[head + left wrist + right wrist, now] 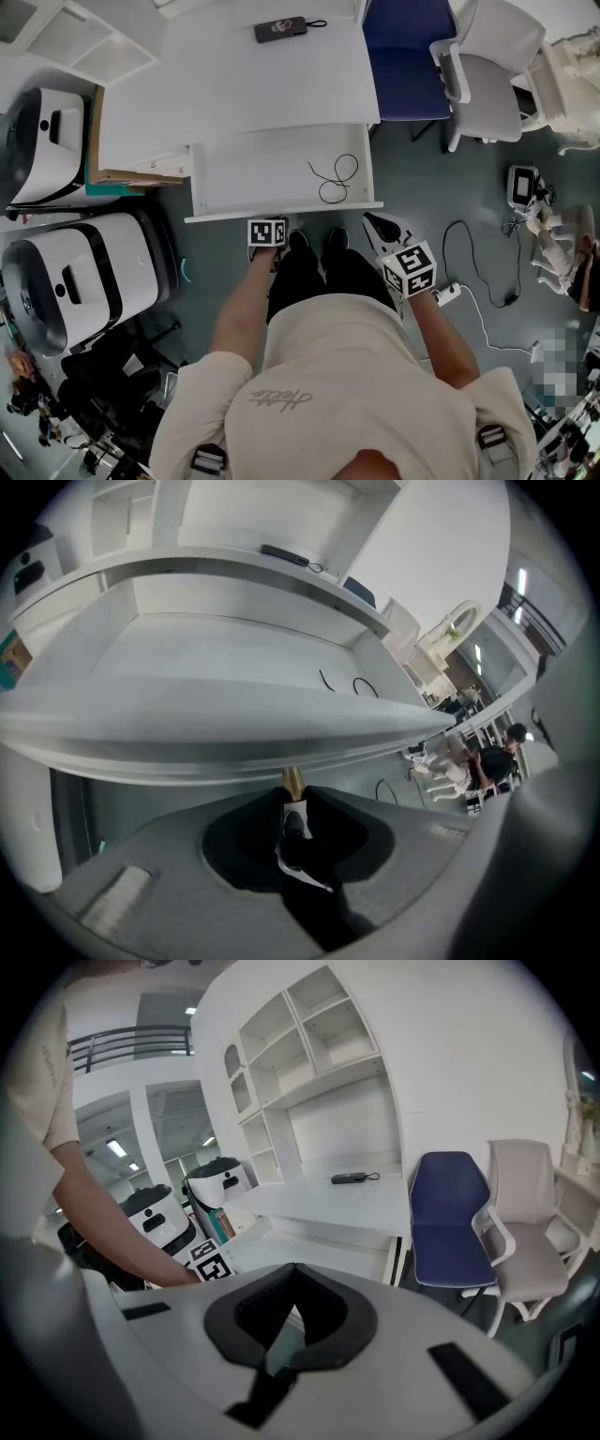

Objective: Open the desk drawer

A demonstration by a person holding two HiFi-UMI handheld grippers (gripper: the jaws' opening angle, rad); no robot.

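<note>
Drawer point(281, 173) stands pulled out, nearly done; my left tongs point(292, 797) pinch its knob point(292, 780), right tongs point(292, 1309) pressed together.

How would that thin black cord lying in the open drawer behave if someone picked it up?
Probably floppy: the cord lies in loose, uneven loops on the drawer floor. Likely very light, since it looks so thin. It would probably dangle and trail rather than hold its shape.
</note>
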